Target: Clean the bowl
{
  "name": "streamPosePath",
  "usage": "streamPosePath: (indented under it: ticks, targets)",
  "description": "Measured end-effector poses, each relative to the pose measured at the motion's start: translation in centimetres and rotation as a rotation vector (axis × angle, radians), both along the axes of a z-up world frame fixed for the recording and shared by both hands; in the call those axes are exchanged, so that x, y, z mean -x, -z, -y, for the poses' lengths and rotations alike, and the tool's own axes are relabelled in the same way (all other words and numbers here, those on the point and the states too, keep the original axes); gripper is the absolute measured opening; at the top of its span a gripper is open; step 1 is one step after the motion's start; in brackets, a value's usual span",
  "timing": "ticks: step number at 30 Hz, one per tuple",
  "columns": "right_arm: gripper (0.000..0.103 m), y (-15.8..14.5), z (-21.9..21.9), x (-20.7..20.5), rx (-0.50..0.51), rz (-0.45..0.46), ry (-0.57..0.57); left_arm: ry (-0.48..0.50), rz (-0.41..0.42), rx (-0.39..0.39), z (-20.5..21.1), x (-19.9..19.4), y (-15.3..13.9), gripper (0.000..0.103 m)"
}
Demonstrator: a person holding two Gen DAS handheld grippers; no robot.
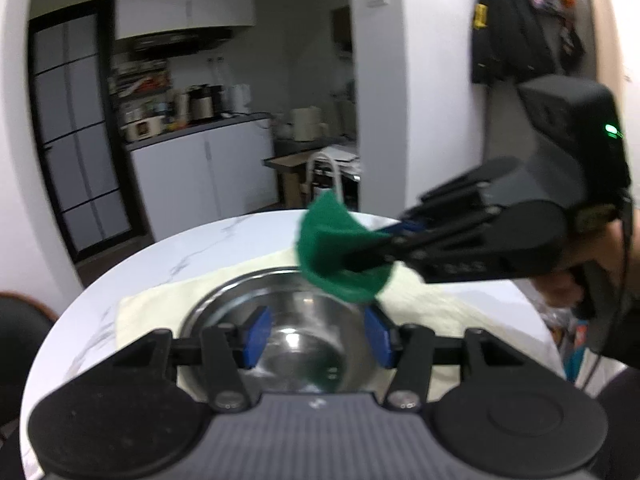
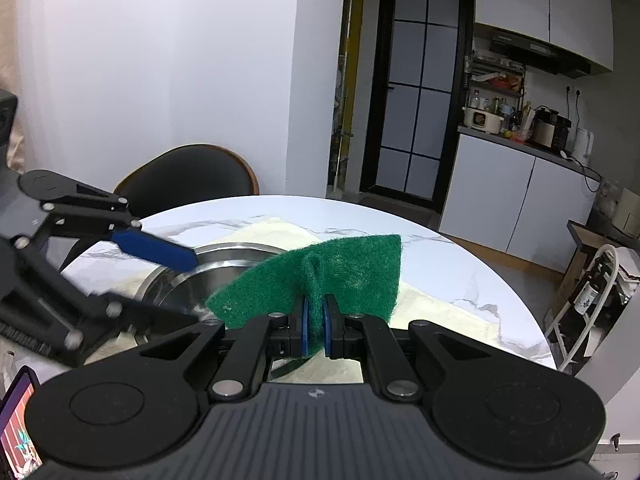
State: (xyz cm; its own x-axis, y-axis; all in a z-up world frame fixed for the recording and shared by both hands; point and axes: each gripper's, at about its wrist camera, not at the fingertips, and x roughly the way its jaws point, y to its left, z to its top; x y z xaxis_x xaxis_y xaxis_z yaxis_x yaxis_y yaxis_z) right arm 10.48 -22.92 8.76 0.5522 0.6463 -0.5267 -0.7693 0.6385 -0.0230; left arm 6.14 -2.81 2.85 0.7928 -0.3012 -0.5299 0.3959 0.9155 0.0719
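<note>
On table [image 2: 460, 264]: 1 bowl [image 1: 240, 292], left gripper [image 1: 316, 336] wide/empty, right gripper [image 2: 315, 322] pinching 1 scourer [image 2: 340, 276].

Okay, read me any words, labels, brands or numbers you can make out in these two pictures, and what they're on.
None can be read.
Small white emblem on the left claw's body: a mark, no letters.
Same emblem on the right claw's body: no letters.
Wine bottle label: too small.
Phone screen: picture only.
Shelf packages: blurred.
</note>
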Motion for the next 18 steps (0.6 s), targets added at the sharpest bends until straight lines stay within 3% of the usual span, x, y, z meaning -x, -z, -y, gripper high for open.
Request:
streamPosePath:
  ticks: [13, 15, 18]
  targets:
    - [0.008, 0.1, 2.2, 0.7, -0.015, -0.004, 0.009, 0.120, -0.114, -0.146, 2.9, -1.3, 3.2, 0.054]
    - [0.008, 0.1, 2.4, 0.7, -0.017, -0.006, 0.004, 0.115, -0.130, -0.164, 2.8, -1.7, 3.5, 0.040]
    - [0.008, 0.3, 2.5, 0.8, -0.016, -0.008, -0.008, 0.109, -0.162, -0.163, 2.3, -2.6, 4.3, 0.029]
